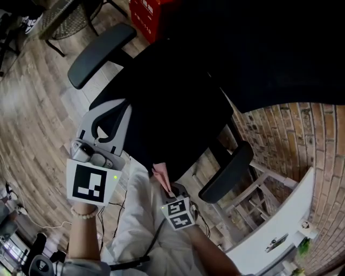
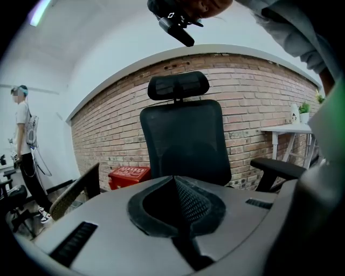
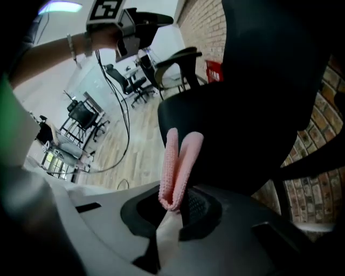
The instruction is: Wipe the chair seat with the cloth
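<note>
A black office chair fills the middle of the head view, its seat [image 1: 172, 108] dark and bare. My right gripper [image 1: 167, 188] hovers at the seat's near edge, shut on a folded pink cloth [image 1: 160, 177]. In the right gripper view the cloth [image 3: 180, 161] sticks up from the closed jaws of the right gripper [image 3: 173, 207], with the seat [image 3: 226, 129] just beyond. My left gripper [image 1: 123, 110] hangs over the seat's left edge, shut and holding nothing. The left gripper view shows the left gripper [image 2: 175, 180] facing the chair's backrest [image 2: 183, 140].
The seat is flanked by a left armrest [image 1: 99, 54] and a right armrest [image 1: 226, 172]. A red box [image 1: 148, 13] stands behind the chair by the brick wall [image 2: 253, 102]. A white table [image 1: 275, 226] stands at the right. A person [image 2: 21, 140] stands far left. Cables cross the wood floor [image 3: 116, 145].
</note>
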A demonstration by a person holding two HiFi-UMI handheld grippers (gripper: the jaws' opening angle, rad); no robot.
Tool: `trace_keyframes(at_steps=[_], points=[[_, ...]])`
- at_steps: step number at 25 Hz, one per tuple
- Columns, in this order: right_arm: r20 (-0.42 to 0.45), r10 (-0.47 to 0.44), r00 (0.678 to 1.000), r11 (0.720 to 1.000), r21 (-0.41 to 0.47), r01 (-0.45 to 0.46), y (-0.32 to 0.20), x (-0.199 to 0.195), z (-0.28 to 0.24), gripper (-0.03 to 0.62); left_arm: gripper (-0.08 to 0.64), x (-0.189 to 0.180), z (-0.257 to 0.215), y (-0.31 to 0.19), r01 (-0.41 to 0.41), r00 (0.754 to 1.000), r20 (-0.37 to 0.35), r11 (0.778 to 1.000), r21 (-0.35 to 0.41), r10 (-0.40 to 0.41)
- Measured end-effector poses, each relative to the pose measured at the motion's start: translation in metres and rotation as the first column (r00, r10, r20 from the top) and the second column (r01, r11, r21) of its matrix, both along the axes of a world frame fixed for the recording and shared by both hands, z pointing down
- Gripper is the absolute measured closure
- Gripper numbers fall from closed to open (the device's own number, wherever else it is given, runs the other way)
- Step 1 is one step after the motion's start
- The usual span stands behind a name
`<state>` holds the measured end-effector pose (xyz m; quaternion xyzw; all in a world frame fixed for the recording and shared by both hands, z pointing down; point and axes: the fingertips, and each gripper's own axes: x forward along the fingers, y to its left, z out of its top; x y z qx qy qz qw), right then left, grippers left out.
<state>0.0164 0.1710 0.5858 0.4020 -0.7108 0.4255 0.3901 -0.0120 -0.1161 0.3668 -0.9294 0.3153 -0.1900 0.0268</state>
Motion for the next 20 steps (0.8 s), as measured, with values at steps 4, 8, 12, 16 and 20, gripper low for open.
trace_keyframes(at_steps=[4, 8, 12, 16, 20], points=[[0.059, 0.01, 0.998, 0.982, 0.185, -0.021, -0.04, -0.005, -0.064, 0.538, 0.541, -0.003, -0.061, 0.015, -0.051, 0.997, 0.055, 0.996, 0.069, 0.047], [0.07, -0.004, 0.998, 0.942, 0.336, -0.019, -0.071, 0.009, -0.13, 0.538, 0.541, -0.011, -0.115, 0.027, 0.039, 0.999, -0.006, 0.998, 0.048, -0.039], [0.066, -0.007, 0.998, 0.892, 0.451, -0.024, -0.091, 0.031, -0.197, 0.538, 0.541, -0.018, -0.172, 0.037, 0.12, 0.99, -0.073, 0.992, 0.049, -0.116], [0.062, 0.02, 0.998, 0.84, 0.54, -0.05, -0.106, 0.054, -0.258, 0.538, 0.541, -0.021, -0.218, 0.051, 0.133, 0.986, -0.113, 0.989, 0.07, -0.125], [0.057, 0.033, 0.998, 0.774, 0.631, -0.062, -0.115, 0.074, -0.314, 0.538, 0.541, -0.018, -0.247, 0.073, 0.121, 0.986, -0.122, 0.989, 0.084, -0.11]])
